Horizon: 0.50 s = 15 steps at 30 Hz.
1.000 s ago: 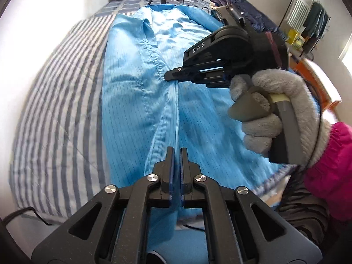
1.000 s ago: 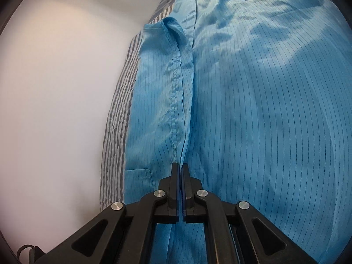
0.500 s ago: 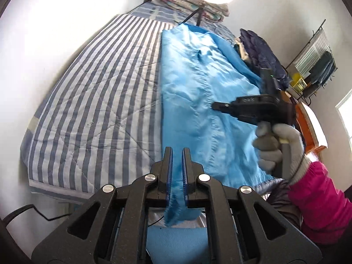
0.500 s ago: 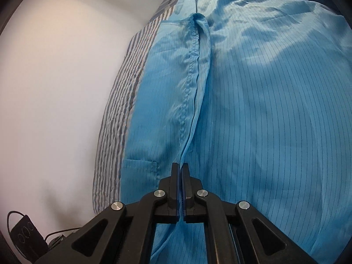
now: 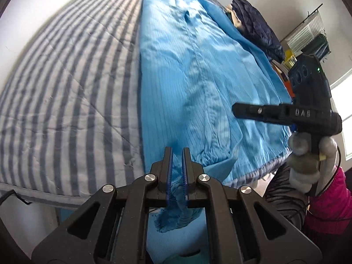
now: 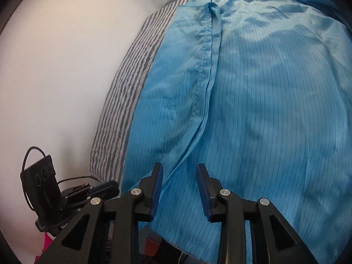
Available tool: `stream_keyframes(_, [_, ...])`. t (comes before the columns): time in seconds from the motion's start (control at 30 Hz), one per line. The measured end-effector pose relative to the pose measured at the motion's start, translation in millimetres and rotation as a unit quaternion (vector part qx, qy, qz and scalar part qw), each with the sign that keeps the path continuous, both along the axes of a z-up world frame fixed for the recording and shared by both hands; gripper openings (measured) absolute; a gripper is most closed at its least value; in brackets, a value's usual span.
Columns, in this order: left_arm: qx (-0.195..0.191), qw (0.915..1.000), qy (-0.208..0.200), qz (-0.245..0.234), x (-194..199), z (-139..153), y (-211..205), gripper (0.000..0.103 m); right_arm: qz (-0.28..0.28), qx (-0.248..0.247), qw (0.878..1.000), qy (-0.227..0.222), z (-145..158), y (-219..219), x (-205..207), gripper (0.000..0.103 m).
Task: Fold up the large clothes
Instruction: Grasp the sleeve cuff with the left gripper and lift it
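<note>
Blue garment point(image 5: 198, 83) lies spread lengthwise along the right side of the striped bed point(image 5: 72, 83), its near hem hanging over the bed's foot edge. No containers in either view.

Your left gripper point(image 5: 176, 160): fingers narrowly parted, a bunched fold of the blue fabric between the pads and trailing down below them; you cannot tell whether the pads press it. Half a second ago the gap was about the same.

Your right gripper point(image 6: 179, 184): fingers spread wide apart, nothing pinched, garment point(image 6: 253, 101) lying loose beneath. Half a second ago these fingers were closed together on the fabric seam; that hold is released. In the left view, your gloved right hand point(image 5: 308, 162) holds that gripper above the garment's near right part.

Dark quilted jacket point(image 5: 257, 26) sits at the bed's far right edge.
</note>
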<state>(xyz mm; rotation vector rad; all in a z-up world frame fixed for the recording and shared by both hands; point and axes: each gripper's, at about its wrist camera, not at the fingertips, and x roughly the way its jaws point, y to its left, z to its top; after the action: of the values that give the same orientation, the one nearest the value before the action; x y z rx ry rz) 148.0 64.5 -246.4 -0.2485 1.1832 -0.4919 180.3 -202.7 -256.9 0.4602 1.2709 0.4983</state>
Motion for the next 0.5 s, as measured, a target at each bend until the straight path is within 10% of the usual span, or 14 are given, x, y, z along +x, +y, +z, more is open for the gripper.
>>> stream_keyframes(0.27, [-0.038,0.9981,0.031,-0.036,-34.1,-1.0,-12.1,0.006,-0.016,0.025,0.999,0.034,-29.9,-1.4,-6.6,0.034])
stream_keyframes(0.5, [-0.062,0.997,0.017,-0.042,-40.4,15.8,-9.0,0.006,-0.021,0.002,1.0,-0.018,3.0,-8.4,-19.6,0.036])
